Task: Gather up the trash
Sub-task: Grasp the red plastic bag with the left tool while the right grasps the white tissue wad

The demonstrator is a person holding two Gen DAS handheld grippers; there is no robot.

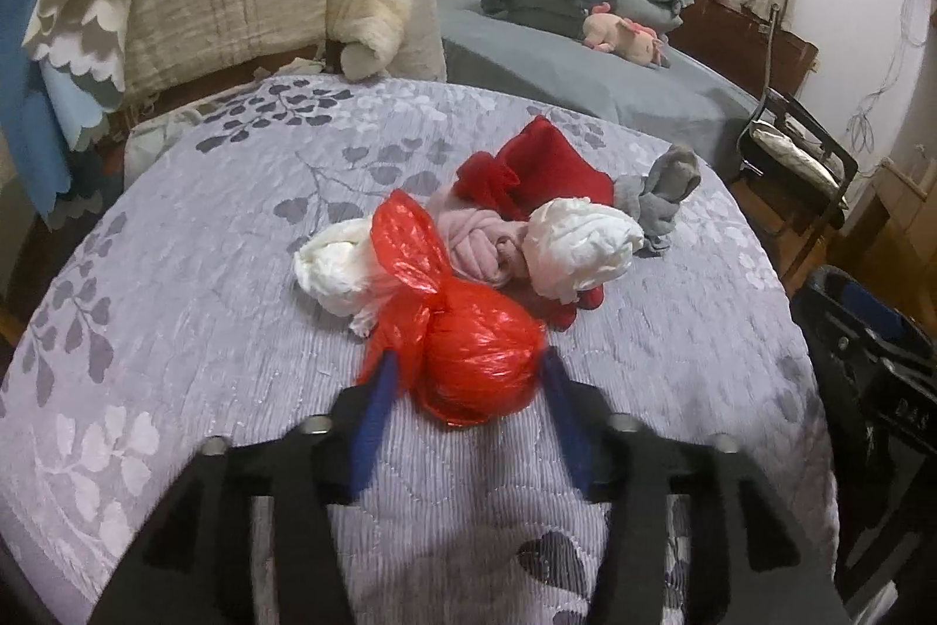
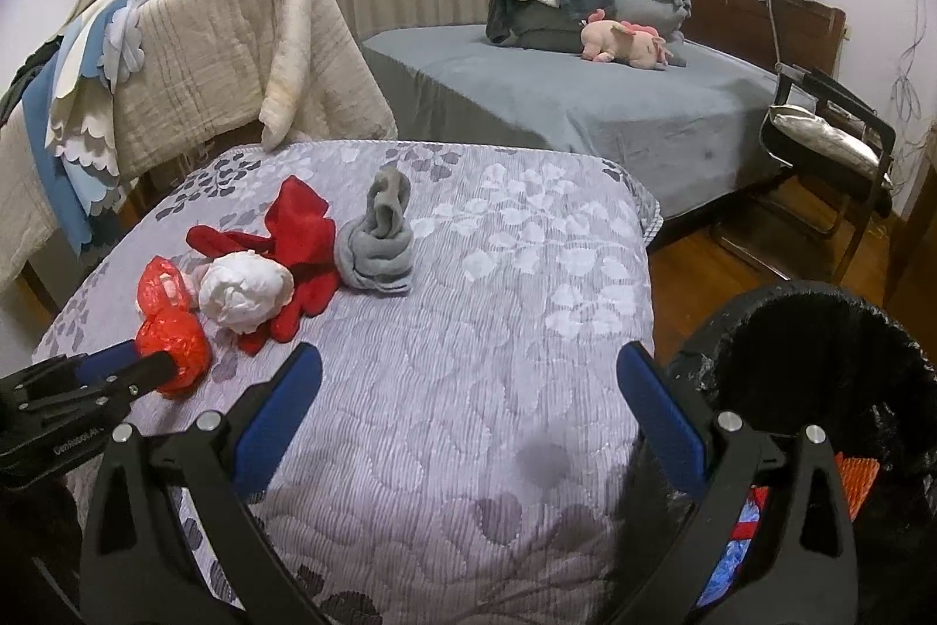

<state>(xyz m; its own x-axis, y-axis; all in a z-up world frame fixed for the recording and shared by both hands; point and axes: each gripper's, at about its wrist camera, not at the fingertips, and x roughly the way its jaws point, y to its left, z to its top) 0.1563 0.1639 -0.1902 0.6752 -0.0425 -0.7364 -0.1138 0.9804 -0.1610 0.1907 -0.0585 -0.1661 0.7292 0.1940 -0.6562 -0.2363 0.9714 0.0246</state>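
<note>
**Red knotted bag sits between the left fingers, bin off to the right**

The left hand-held gripper [image 1: 462, 379] straddles the red plastic bag [image 1: 477, 367] on the lilac quilted bed [image 1: 175, 332]. Its blue fingers [image 1: 372, 426] flank the round body on both sides, seemingly touching the plastic, but the blurred view leaves it unclear whether they press. The bag's long axis runs from its bulb near the hand-held gripper away to the knotted handles, which point toward the white crumpled paper [image 1: 580, 244] and the red cloth [image 1: 544, 168] just behind. The right hand-held gripper [image 2: 468, 373] hangs released and empty over bare quilt, well apart from the bag. The black-lined trash bin [image 2: 820, 349] stands beside the bed by the right hand, so the left hand is nearer the bag and probably must carry it rightward.
</note>
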